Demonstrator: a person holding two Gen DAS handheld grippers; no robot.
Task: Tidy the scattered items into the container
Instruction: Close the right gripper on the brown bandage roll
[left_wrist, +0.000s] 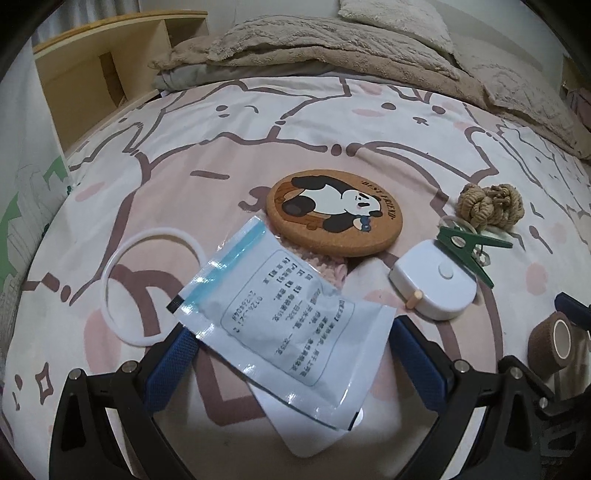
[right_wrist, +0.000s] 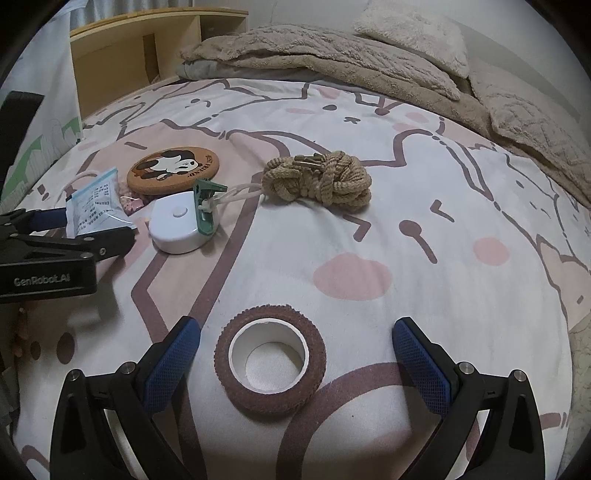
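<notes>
Brown tape roll (right_wrist: 270, 354) lies on bed (right_wrist: 424, 240) btwn wide-open right claw (right_wrist: 295, 354), untouched. Left claw (left_wrist: 291, 354) also wide open, plastic packet (left_wrist: 280, 310) lying across it, not gripped.

Pouch (left_wrist: 280, 314): glossy clear plastic, printed paper label. Coaster (left_wrist: 334, 214): matt cork, rough edge. Tape roll (right_wrist: 270, 354): brown fuzzy fabric, white card core. Rope (right_wrist: 317, 181): coarse twisted jute. Case (left_wrist: 432, 280): smooth white plastic. Bedsheet (right_wrist: 424, 295): soft matt cloth. Blanket (left_wrist: 314, 48): plush fleece. Gripper pads (right_wrist: 173, 358): textured blue rubber.
</notes>
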